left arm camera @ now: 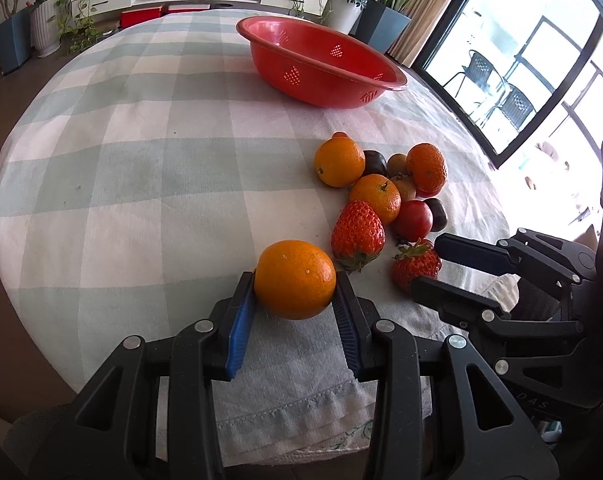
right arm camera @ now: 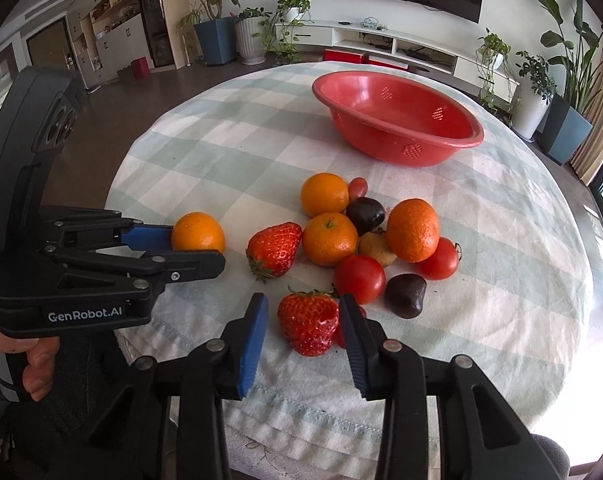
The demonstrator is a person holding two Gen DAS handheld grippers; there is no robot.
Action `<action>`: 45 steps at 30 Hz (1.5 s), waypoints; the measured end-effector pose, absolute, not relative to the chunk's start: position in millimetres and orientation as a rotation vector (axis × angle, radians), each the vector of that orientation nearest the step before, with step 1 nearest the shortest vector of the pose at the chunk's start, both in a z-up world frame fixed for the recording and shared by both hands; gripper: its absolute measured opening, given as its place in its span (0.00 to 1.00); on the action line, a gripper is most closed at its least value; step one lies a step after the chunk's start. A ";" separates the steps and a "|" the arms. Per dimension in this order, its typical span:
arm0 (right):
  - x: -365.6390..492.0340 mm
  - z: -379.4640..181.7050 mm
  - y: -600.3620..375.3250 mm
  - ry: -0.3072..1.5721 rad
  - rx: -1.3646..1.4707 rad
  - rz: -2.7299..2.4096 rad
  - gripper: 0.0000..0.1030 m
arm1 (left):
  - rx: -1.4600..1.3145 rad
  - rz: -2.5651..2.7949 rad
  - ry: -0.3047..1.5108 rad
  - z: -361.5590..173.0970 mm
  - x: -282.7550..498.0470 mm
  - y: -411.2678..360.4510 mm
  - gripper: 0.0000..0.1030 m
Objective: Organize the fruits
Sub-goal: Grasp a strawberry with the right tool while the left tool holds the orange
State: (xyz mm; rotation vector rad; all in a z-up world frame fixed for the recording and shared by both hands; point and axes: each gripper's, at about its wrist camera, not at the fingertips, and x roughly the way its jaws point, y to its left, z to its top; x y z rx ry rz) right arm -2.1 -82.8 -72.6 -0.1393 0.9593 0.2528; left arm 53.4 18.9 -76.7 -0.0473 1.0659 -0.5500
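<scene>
Fruits lie in a loose heap (right arm camera: 365, 240) on the round desk with a pale green checked cloth (left arm camera: 121, 160), near its front edge and well apart from the red plastic colander bowl (right arm camera: 397, 120) at the far side, which looks empty; the step in hand is picking up. The left tongs (left arm camera: 295, 300) are clamped on a round orange mandarin (left arm camera: 295, 280), both blue pads touching its sides, just left of the heap; the right tongs (right arm camera: 303, 328) bracket a red strawberry (right arm camera: 309, 324) at the heap's near edge; the right pad meets it, the left pad stands a sliver clear, so no grip yet. Next, I judge, the right tongs should close gently, since a strawberry bruises; then both lift and carry to the bowl.
</scene>
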 end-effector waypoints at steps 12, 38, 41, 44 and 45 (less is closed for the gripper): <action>-0.7 -76.0 -81.3 0.973 -0.191 0.242 0.37 | -0.044 -0.560 1.064 -75.7 48.7 17.5 0.35; 3.4 -75.6 -77.2 0.986 -0.272 0.269 0.31 | -0.014 -0.566 1.065 -78.3 47.9 10.6 0.35; 1.7 -69.1 -79.5 0.969 -0.245 0.280 0.31 | -0.014 -0.566 1.065 -78.4 48.0 10.4 0.35; 0.5 -62.1 -81.1 0.946 -0.220 0.290 0.31 | -0.013 -0.565 1.063 -77.3 47.9 10.8 0.35; 0.1 -60.1 -81.8 0.939 -0.206 0.296 0.31 | -0.013 -0.565 1.061 -76.3 48.0 11.0 0.35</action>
